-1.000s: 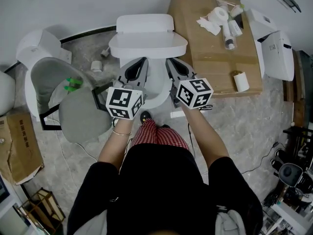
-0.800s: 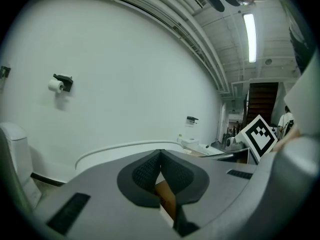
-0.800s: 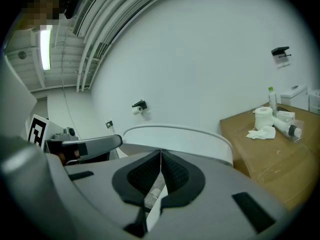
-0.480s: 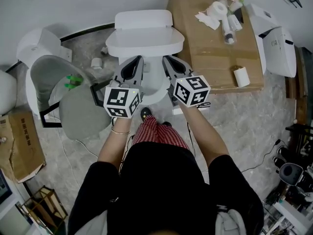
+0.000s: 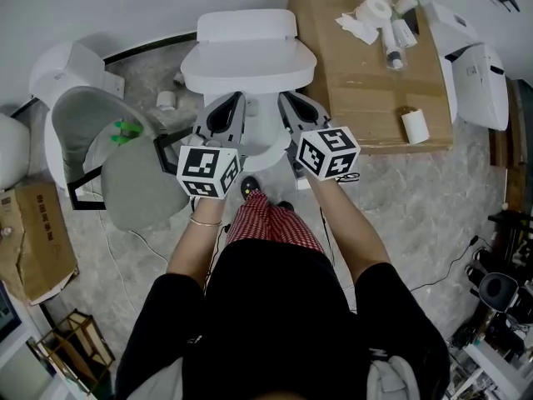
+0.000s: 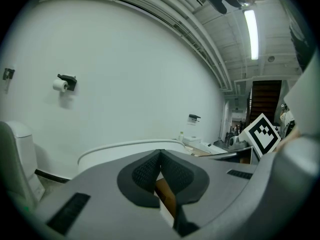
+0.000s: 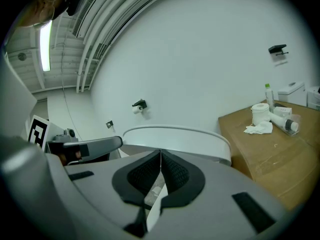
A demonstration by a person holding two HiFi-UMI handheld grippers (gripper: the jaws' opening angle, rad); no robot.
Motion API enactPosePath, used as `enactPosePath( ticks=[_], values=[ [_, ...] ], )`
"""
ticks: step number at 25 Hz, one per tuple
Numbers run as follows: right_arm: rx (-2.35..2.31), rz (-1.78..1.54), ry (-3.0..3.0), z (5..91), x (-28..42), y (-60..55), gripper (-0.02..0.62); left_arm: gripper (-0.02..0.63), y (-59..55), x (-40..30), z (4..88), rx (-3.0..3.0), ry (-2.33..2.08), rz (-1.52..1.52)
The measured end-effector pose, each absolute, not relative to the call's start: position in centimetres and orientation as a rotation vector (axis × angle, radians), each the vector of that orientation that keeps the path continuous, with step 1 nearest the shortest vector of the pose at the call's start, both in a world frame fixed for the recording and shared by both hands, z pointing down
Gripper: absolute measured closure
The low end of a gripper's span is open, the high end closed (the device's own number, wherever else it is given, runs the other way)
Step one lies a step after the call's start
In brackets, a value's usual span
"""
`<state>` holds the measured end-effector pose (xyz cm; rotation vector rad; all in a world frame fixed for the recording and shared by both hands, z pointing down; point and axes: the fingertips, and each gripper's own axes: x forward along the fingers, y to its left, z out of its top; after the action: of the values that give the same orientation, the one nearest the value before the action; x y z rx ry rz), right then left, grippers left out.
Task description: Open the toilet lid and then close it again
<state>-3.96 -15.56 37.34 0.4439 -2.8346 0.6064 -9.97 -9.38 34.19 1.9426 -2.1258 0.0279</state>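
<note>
A white toilet stands in front of me with its tank (image 5: pixel 246 25) against the wall. Its lid (image 5: pixel 248 63) is lifted partway and shows as a wide white oval over the bowl (image 5: pixel 260 144). My left gripper (image 5: pixel 236 98) and right gripper (image 5: pixel 289 98) sit side by side with their tips right at the lid's front rim. Both are shut with nothing held. The left gripper (image 6: pixel 160 153) has the lid (image 6: pixel 125 151) as a white band just behind its tips. The right gripper (image 7: pixel 160 152) has the lid (image 7: pixel 175 136) the same way.
A cardboard box (image 5: pixel 366 98) with a tissue roll (image 5: pixel 376 8) and bottles stands to the right. A grey-seated toilet (image 5: pixel 125 173) is on the left, another white fixture (image 5: pixel 479 82) at far right. A paper roll (image 5: pixel 166 100) lies on the floor.
The head view has shifted slightly. Both grippers stay shut at the lid's front rim, in much the same place relative to the toilet.
</note>
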Motion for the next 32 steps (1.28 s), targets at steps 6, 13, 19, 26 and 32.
enactPosePath(
  ticks=[6,13,19,26,32],
  values=[
    [0.449,0.621,-2.825,37.9,-3.6,-15.1,0.574,0.601,-8.9,-9.6,34.8,1.937,-2.116,0.037],
    [0.444,0.618,-2.812,38.7,-3.1,-14.5,0.574,0.601,-8.3,-9.1,35.6,1.929,-2.111,0.062],
    [0.438,0.624,-2.801,39.4,-2.7,-13.9,0.574,0.602,-7.7,-8.6,36.3,1.921,-2.114,0.064],
    [0.430,0.626,-2.793,40.1,-2.2,-13.4,0.574,0.601,-7.2,-8.1,37.0,1.926,-2.109,0.076],
    [0.416,0.631,-2.779,40.7,-1.8,-13.0,0.574,0.601,-6.8,-7.7,37.7,1.919,-2.115,0.099]
  ],
)
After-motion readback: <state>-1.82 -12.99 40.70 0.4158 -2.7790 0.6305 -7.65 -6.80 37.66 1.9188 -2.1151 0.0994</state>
